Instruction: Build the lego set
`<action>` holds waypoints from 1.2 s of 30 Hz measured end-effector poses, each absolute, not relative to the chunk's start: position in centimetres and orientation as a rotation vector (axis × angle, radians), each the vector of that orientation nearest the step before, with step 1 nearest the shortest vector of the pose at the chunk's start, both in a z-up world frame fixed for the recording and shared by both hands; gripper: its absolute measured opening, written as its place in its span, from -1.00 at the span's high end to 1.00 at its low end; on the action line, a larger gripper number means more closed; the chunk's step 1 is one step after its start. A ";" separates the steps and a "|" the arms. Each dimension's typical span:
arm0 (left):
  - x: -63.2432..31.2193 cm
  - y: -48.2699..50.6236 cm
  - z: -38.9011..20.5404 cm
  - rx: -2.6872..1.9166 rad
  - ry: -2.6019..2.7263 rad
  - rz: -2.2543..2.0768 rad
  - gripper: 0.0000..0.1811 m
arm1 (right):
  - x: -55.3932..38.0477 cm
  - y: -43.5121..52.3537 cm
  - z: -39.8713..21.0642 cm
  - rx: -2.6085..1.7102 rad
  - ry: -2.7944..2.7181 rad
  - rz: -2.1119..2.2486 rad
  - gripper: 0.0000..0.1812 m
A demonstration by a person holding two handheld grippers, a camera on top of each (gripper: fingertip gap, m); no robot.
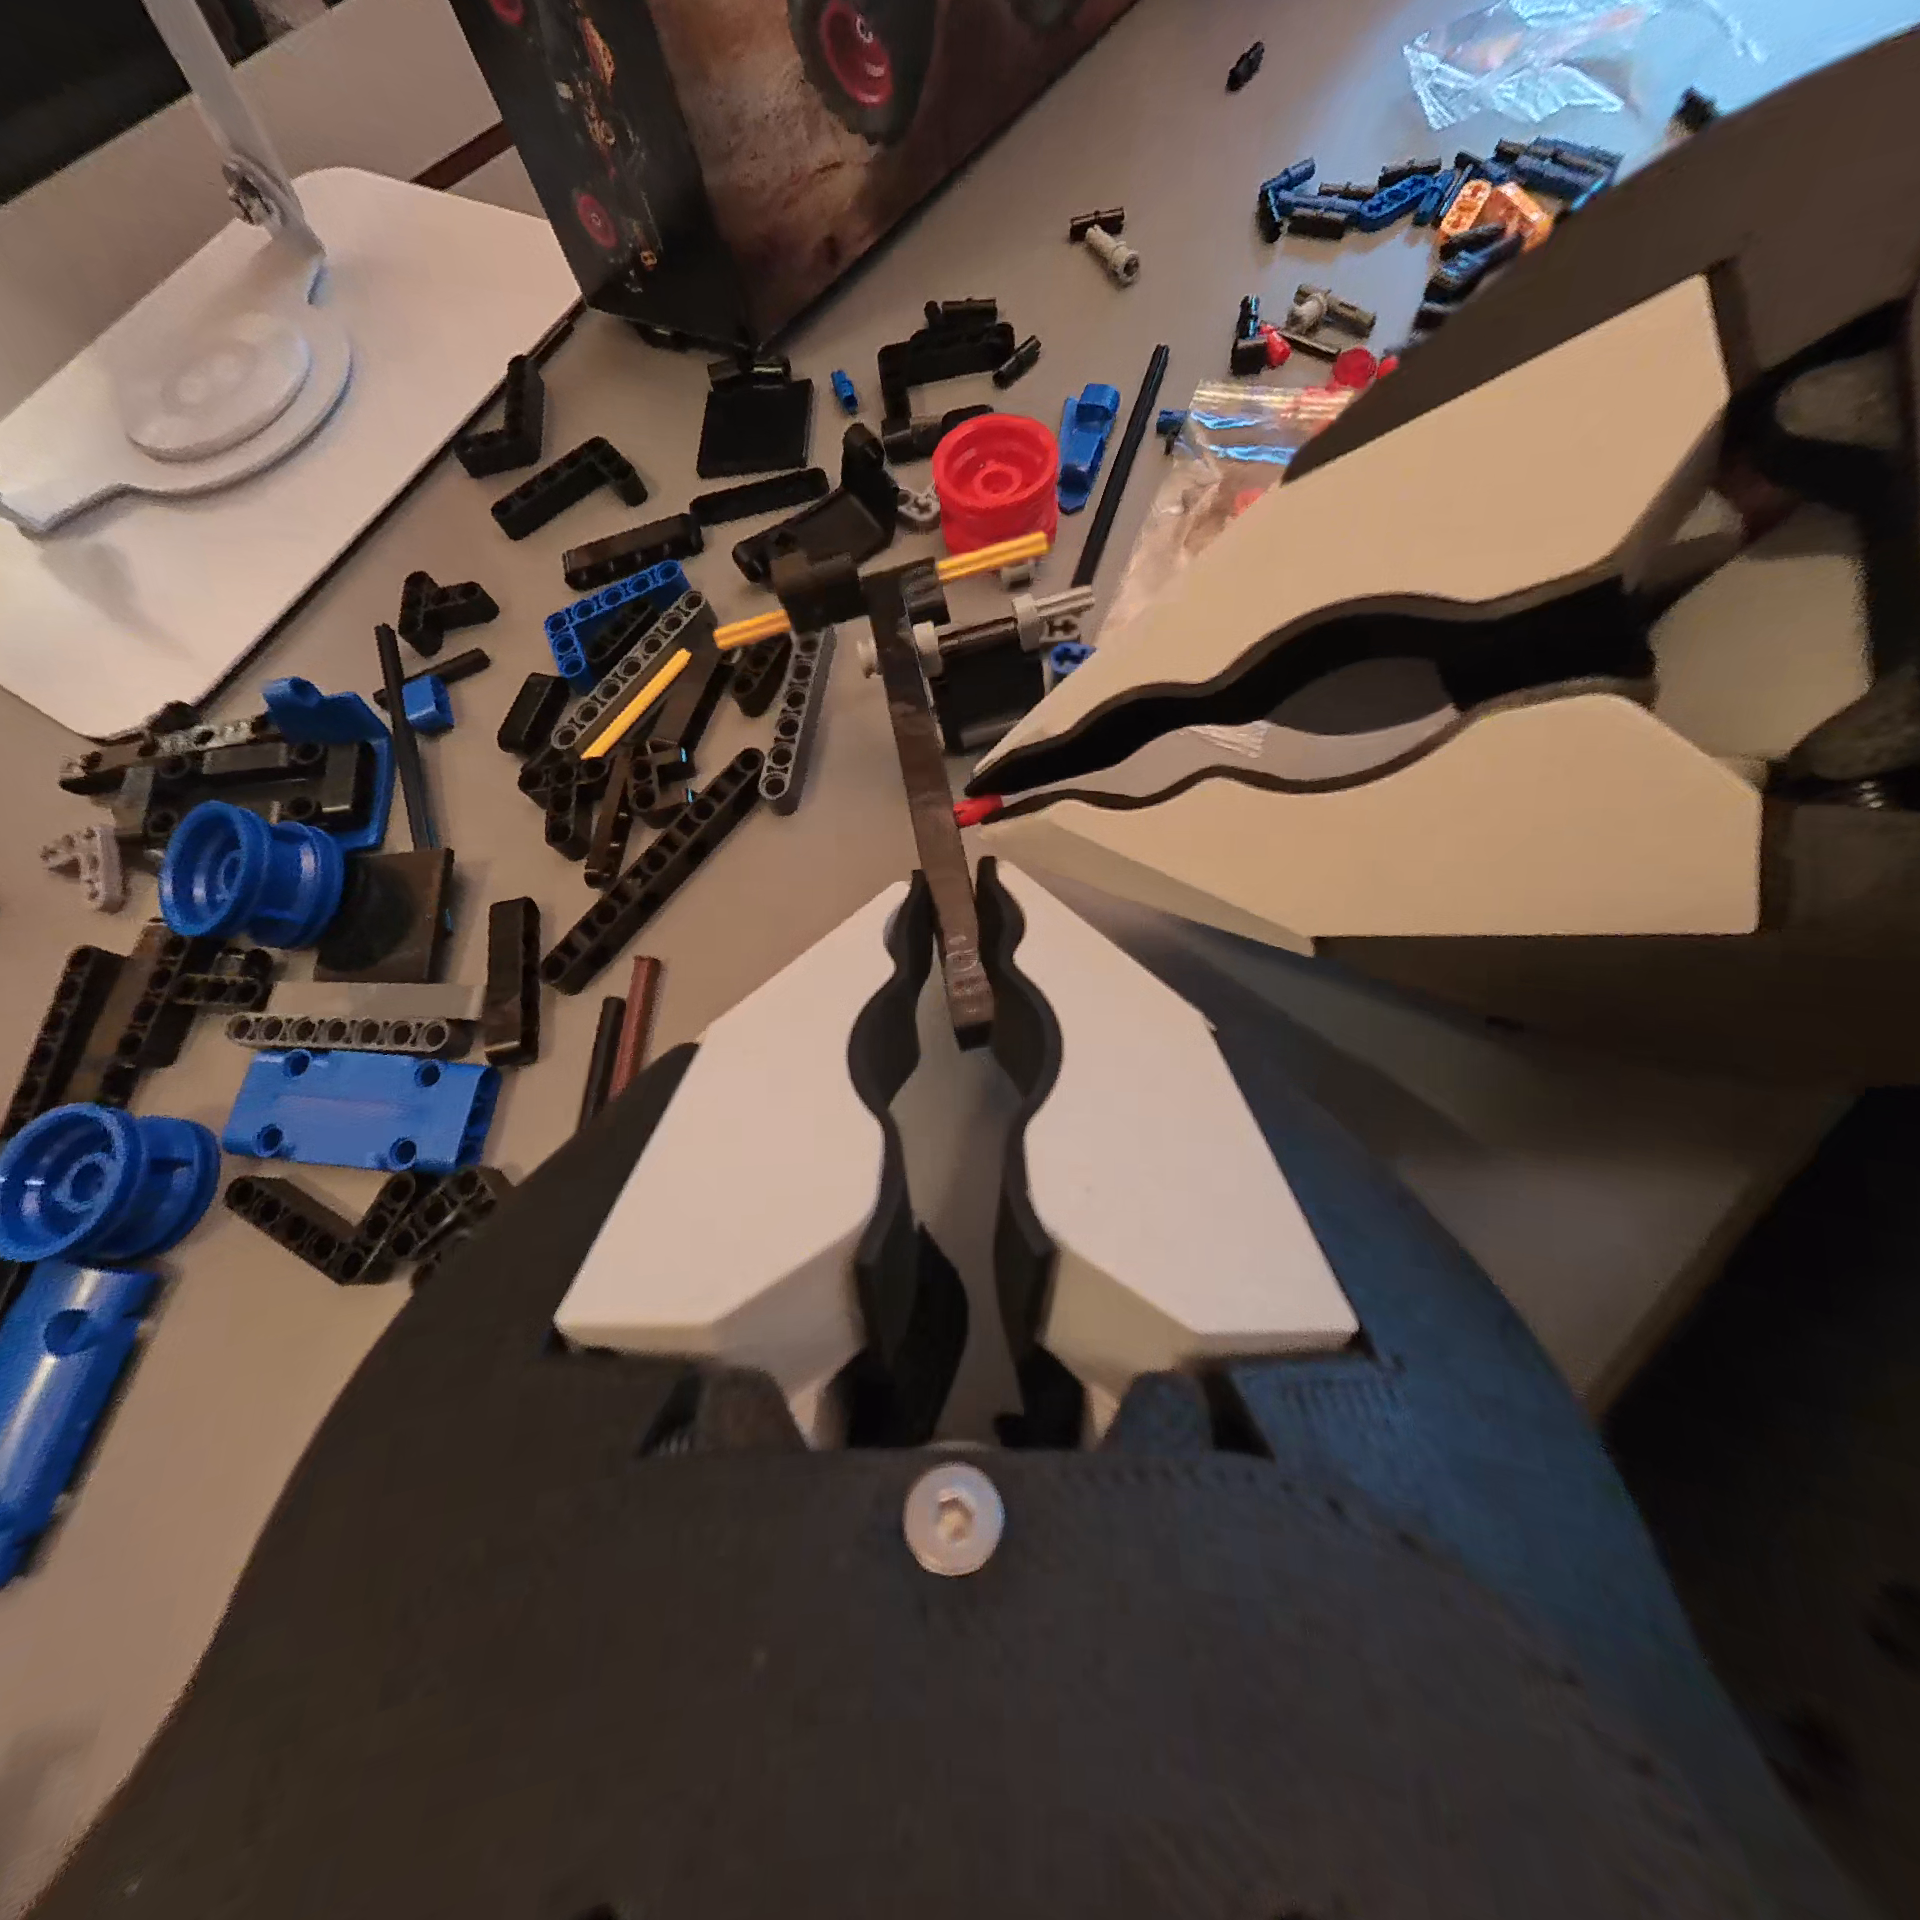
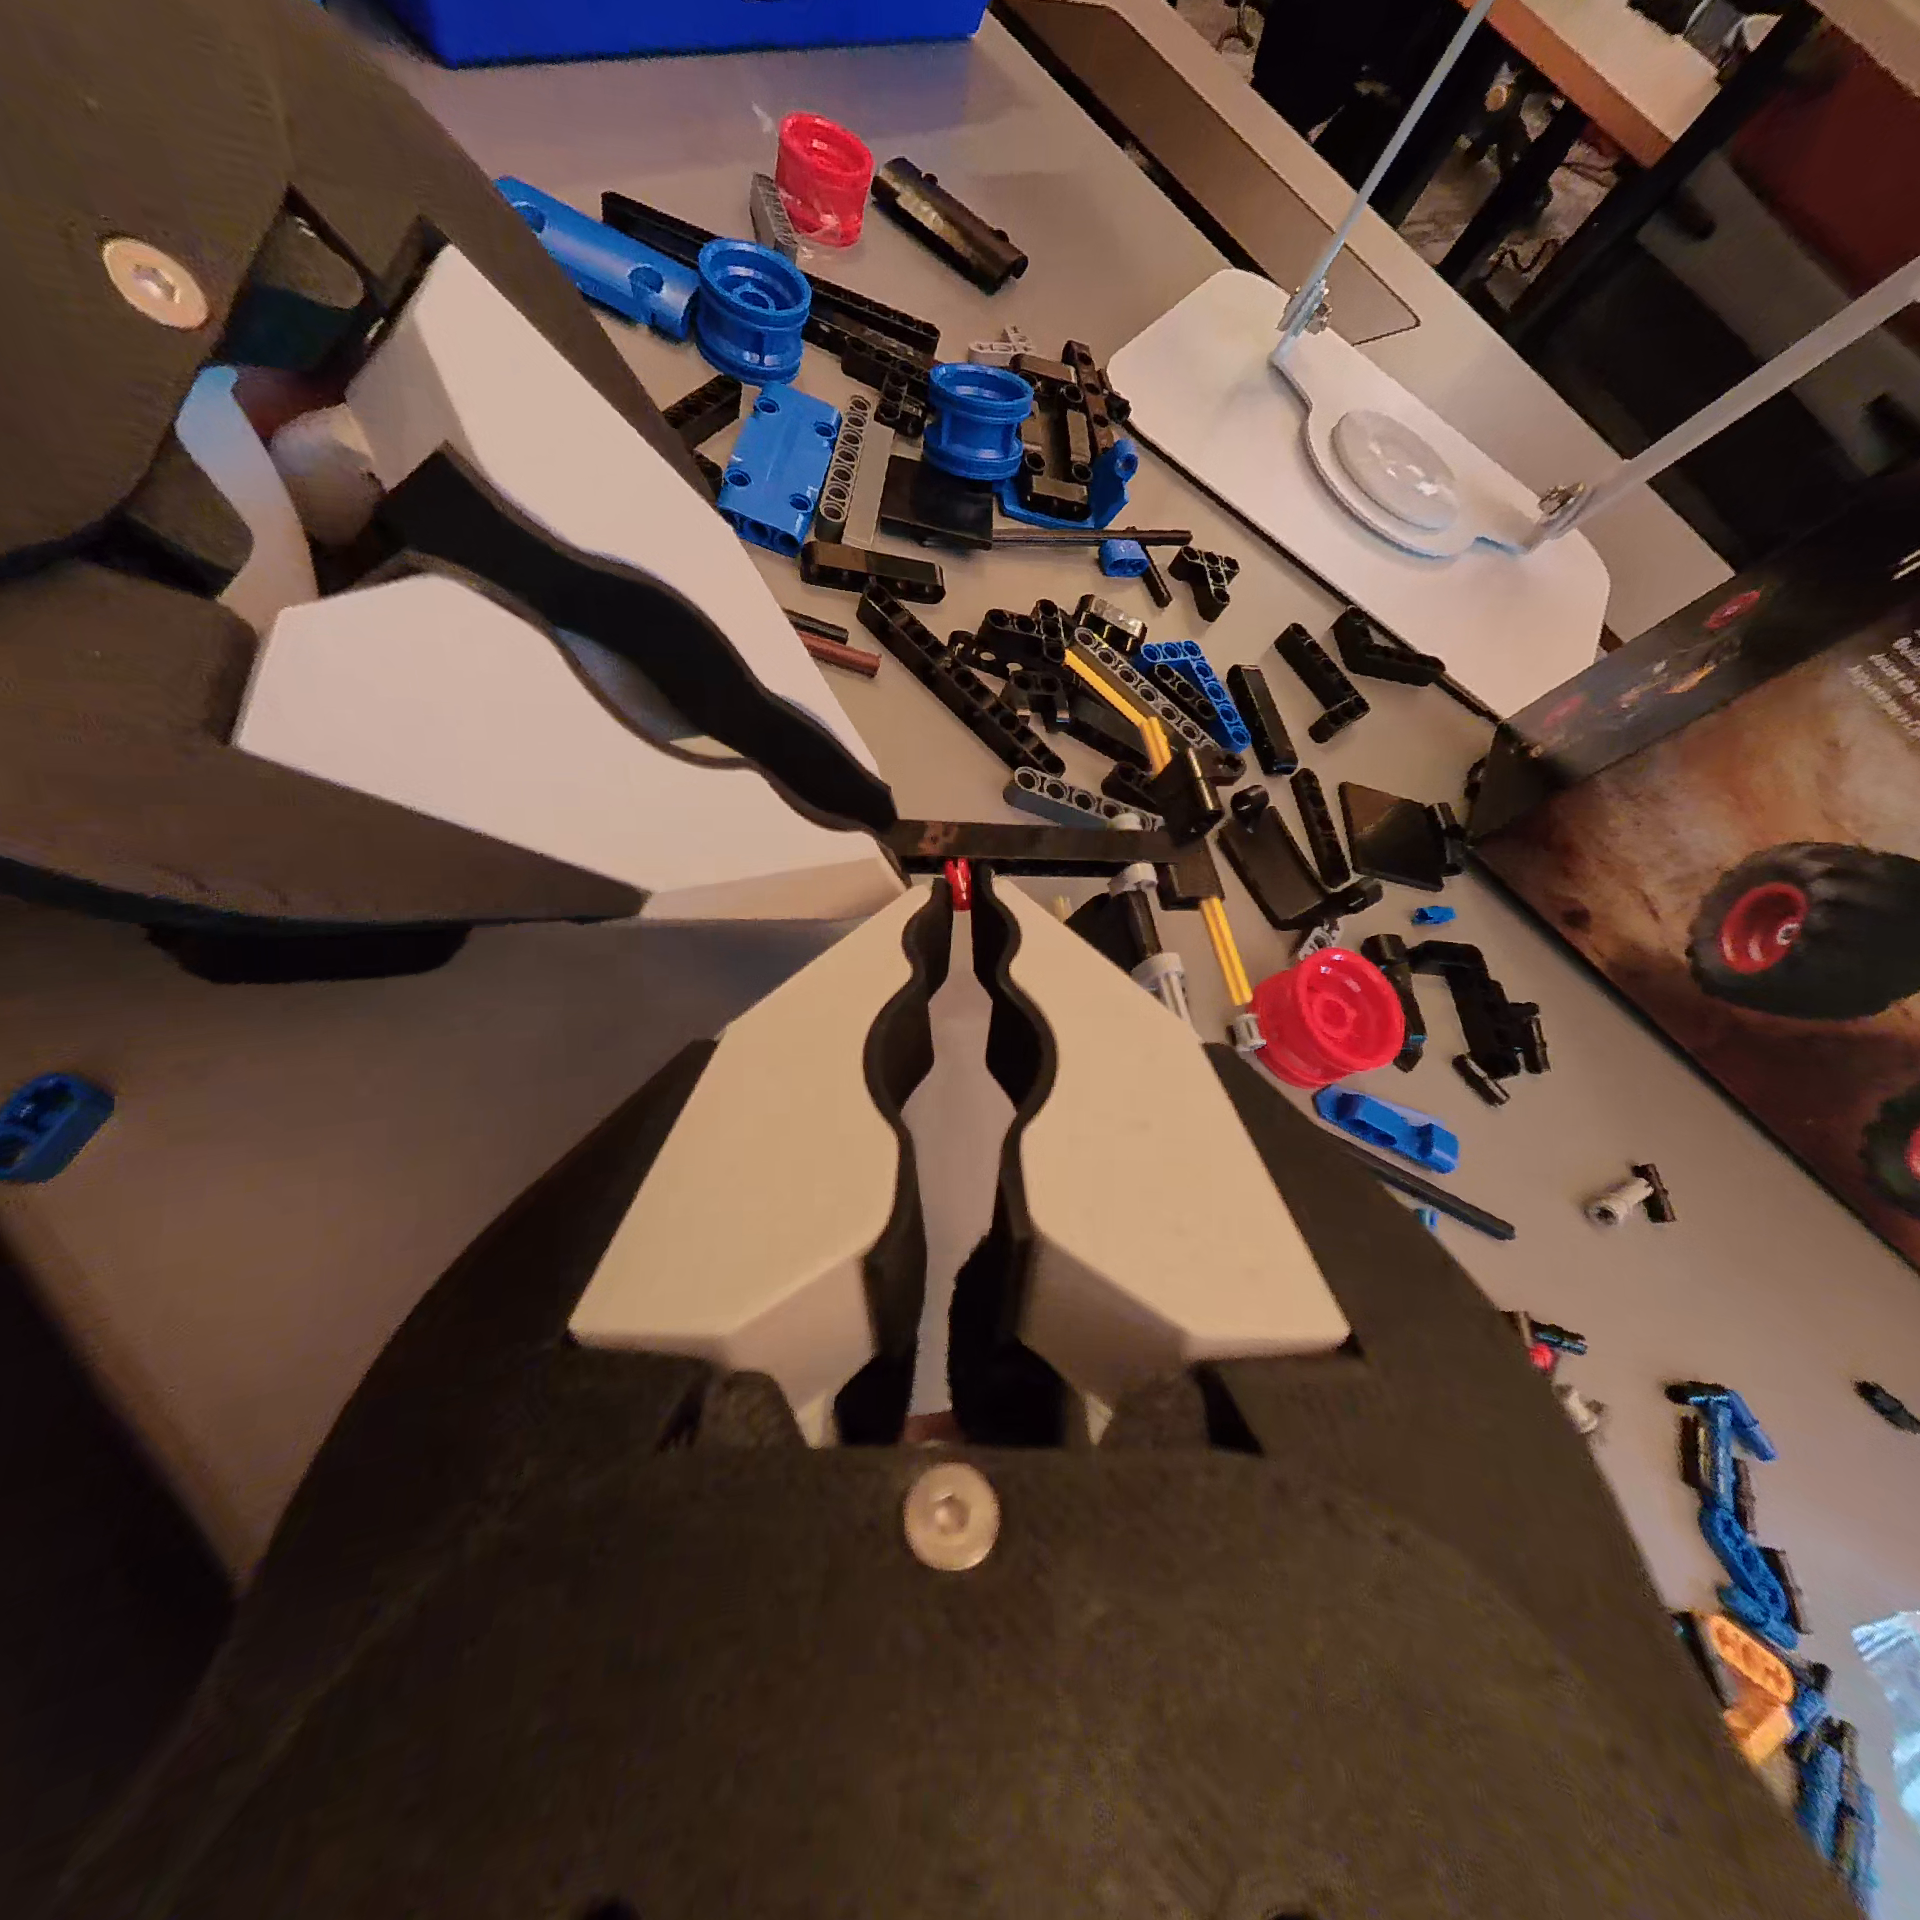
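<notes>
Left gripper [image 1: 951, 883] pinches the black beam [image 1: 925, 727] lengthwise, while the right gripper [image 2: 961, 894], clamped on a red pin [image 2: 958, 881], meets its side squarely.

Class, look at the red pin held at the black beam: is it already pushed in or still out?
Mostly out. The red pin shows between the right hand-held gripper tips, its end at the black beam.

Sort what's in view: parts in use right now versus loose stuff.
In use: black beam in left gripper; red pin in right gripper, at the beam.

Lying about: red wheel, blue wheels, blue panel, box, bag.
</notes>
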State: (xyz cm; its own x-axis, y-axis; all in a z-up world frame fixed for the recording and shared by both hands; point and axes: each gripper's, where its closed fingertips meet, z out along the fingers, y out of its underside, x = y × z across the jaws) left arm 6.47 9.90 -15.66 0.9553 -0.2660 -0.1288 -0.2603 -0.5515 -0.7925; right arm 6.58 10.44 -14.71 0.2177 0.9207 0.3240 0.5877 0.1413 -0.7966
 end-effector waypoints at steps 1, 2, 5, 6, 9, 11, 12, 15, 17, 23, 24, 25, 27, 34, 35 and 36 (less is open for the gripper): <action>6.4 9.9 -15.7 -2.179 0.393 0.032 0.93 | 6.6 10.4 -14.7 -1.547 -1.477 0.441 0.97; 6.4 9.8 -15.8 -2.182 0.411 0.060 0.93 | 6.6 10.4 -14.8 -1.550 -1.484 0.440 0.97; 6.3 9.7 -15.9 -2.185 0.441 0.099 0.93 | 6.5 10.3 -15.0 -1.550 -1.497 0.446 0.97; 6.3 9.7 -15.9 -2.184 0.450 0.108 0.93 | 6.5 10.3 -15.0 -1.553 -1.501 0.454 0.97; 6.3 9.6 -16.1 -2.190 0.466 0.126 0.93 | 6.5 10.2 -15.1 -1.567 -1.504 0.472 0.98; 6.2 9.6 -16.1 -2.189 0.468 0.137 0.93 | 6.4 10.1 -15.1 -1.578 -1.502 0.488 0.97; 6.2 9.7 -16.1 -2.186 0.470 0.139 0.93 | 6.4 10.1 -15.1 -1.581 -1.500 0.493 0.97; 6.2 9.7 -16.0 -2.179 0.489 0.154 0.93 | 6.4 10.1 -15.1 -1.609 -1.491 0.538 0.97; 6.2 9.7 -16.0 -2.173 0.510 0.176 0.93 | 6.4 10.1 -15.1 -1.628 -1.490 0.584 0.97; 6.2 9.6 -16.0 -2.147 0.612 0.282 0.93 | 6.5 10.1 -15.1 -1.631 -1.529 0.630 0.97; 6.3 9.6 -15.9 -2.135 0.631 0.289 0.93 | 6.6 10.1 -15.1 -1.626 -1.536 0.640 0.97; 6.3 9.5 -16.0 -2.131 0.646 0.288 0.93 | 6.6 10.0 -15.1 -1.623 -1.545 0.656 0.97; 6.4 9.4 -16.1 -2.128 0.666 0.276 0.92 | 6.7 9.9 -15.2 -1.607 -1.577 0.672 0.97; 6.4 9.2 -16.4 -2.113 0.728 0.275 0.92 | 6.6 9.6 -15.4 -1.536 -1.674 0.683 0.98; 6.4 9.2 -16.5 -2.113 0.732 0.273 0.92 | 6.7 9.6 -15.4 -1.532 -1.688 0.692 0.98; 6.4 9.2 -16.5 -2.108 0.747 0.288 0.92 | 6.6 9.6 -15.4 -1.522 -1.705 0.688 0.97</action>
